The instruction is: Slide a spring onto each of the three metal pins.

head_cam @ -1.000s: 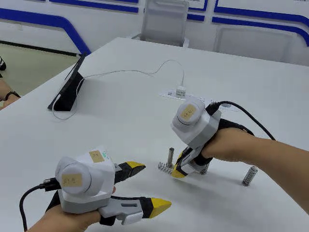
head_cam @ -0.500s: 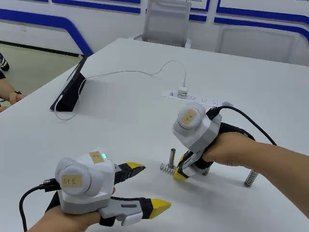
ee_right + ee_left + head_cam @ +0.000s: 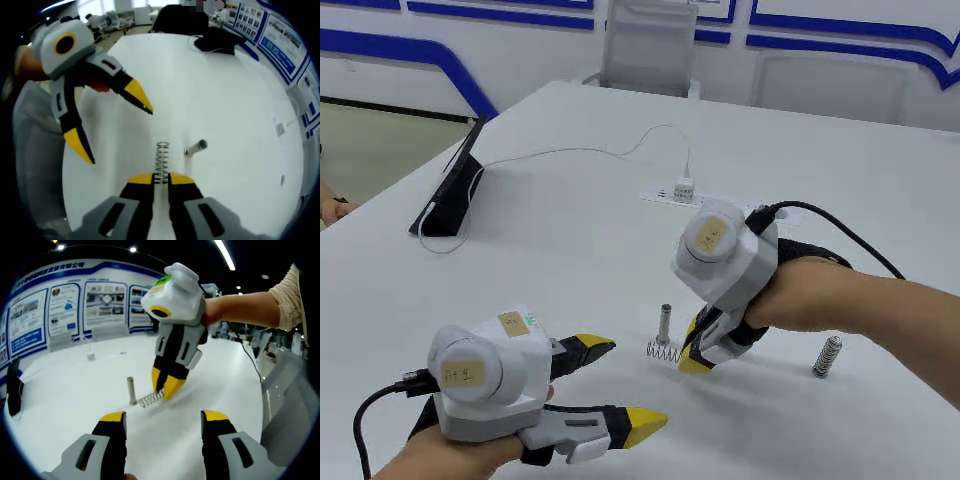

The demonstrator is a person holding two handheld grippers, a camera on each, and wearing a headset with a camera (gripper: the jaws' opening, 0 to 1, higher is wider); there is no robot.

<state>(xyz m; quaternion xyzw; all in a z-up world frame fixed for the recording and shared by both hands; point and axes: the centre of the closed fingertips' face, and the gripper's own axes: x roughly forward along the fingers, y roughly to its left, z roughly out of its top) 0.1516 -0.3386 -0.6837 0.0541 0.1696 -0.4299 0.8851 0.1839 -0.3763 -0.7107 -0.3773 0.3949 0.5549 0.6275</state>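
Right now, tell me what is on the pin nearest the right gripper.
Nothing: the pin stands bare. A spring lies by its foot, one end hidden in the shut right gripper.

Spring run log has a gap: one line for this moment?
right gripper: shut on spring | left gripper: open | pin: bare

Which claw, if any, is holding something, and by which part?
The right claw grips a spring by one end; the left claw is open and holds nothing.
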